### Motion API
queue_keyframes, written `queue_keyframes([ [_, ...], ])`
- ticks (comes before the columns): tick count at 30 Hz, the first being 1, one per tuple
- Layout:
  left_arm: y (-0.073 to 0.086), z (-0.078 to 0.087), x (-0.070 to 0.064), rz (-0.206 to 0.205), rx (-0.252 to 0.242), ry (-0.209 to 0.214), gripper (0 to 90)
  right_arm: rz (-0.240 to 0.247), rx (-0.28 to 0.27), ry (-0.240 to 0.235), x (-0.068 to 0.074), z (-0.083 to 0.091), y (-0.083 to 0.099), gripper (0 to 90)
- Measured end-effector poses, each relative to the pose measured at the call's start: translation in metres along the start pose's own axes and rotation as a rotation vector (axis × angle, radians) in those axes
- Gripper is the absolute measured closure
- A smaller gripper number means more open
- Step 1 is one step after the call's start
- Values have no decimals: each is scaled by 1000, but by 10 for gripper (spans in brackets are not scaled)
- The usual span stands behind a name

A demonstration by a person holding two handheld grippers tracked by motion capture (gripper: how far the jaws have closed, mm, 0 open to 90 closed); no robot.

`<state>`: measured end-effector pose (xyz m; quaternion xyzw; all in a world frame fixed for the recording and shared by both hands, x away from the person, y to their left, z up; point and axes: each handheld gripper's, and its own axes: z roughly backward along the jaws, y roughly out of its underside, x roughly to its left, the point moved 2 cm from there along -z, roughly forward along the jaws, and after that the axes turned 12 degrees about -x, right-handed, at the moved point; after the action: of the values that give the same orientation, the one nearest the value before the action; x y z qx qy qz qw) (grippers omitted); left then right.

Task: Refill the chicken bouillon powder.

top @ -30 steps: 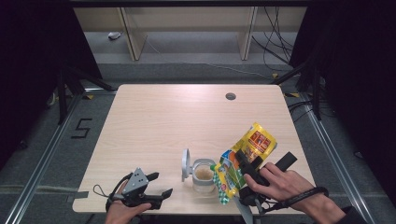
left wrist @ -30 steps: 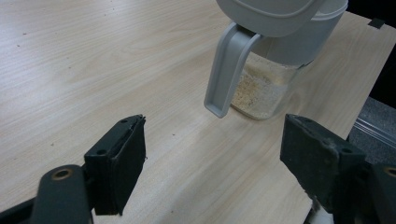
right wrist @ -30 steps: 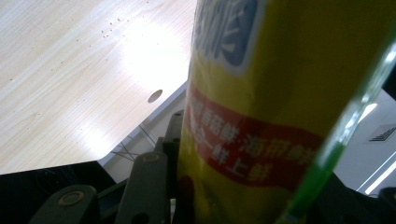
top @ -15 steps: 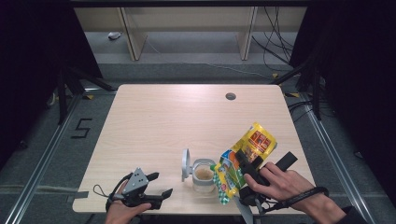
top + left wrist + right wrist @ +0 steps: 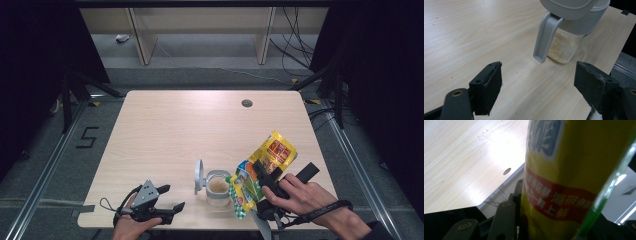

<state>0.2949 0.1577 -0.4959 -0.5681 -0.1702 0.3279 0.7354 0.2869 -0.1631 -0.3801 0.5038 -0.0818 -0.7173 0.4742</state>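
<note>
A clear jar (image 5: 218, 189) with pale granules inside stands near the table's front edge, its grey lid (image 5: 199, 176) flipped up to the left. My right gripper (image 5: 257, 171) is shut on a yellow and green snack bag (image 5: 272, 152), held tilted with its lower end just right of the jar's mouth. Up close, the bag (image 5: 574, 170) covers most of the right gripper view. My left gripper (image 5: 171, 196) stands open left of the jar, low over the table. In the left gripper view the jar (image 5: 566, 45) sits ahead, past the open pads (image 5: 490, 86).
The light wooden table (image 5: 175, 130) has a round cable hole (image 5: 246, 103) at the far right. A black cable runs from the right gripper across the person's wrist (image 5: 325, 212). Grey floor and dark frames surround the table.
</note>
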Motion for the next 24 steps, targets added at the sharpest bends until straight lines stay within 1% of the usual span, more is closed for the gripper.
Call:
queue_keyframes([
  [2,0,0,-1,7,-5,0,219,-1,0,1,0,0,0,662],
  [5,0,-1,-1,10,-7,-2,219,17,-1,-3,-1,0,0,664],
  [6,0,0,0,0,1,0,219,12,-2,2,-1,0,0,665],
  [8,0,0,0,0,0,1,219,4,-3,-2,-1,0,0,666],
  [9,0,-1,-1,12,-7,-1,219,1,0,5,0,0,-1,667],
  [10,0,0,0,0,2,1,219,0,-2,0,-1,0,-1,668],
  [12,0,-1,-1,11,-9,2,219,8,-8,1,-1,0,-1,669],
  [13,0,0,0,2,-1,4,219,14,-4,-3,-1,0,-1,669],
  [14,0,0,0,4,-4,4,219,15,-3,-4,-1,1,-1,669],
  [16,0,0,0,3,-2,4,219,7,-5,0,-1,1,-1,670],
  [17,0,-1,-1,13,-10,3,219,2,-2,0,-1,1,-1,671],
  [18,0,-1,-1,12,-10,3,219,1,-5,6,-1,1,-1,672],
  [20,0,-1,-1,12,-10,3,219,10,-6,-2,-1,0,0,673],
  [21,0,0,0,1,1,0,219,9,-3,3,-1,1,0,674],
  [23,0,0,0,1,0,0,219,6,-4,0,0,1,0,676],
  [24,0,0,0,1,0,0,219,16,-11,0,-1,0,0,676],
])
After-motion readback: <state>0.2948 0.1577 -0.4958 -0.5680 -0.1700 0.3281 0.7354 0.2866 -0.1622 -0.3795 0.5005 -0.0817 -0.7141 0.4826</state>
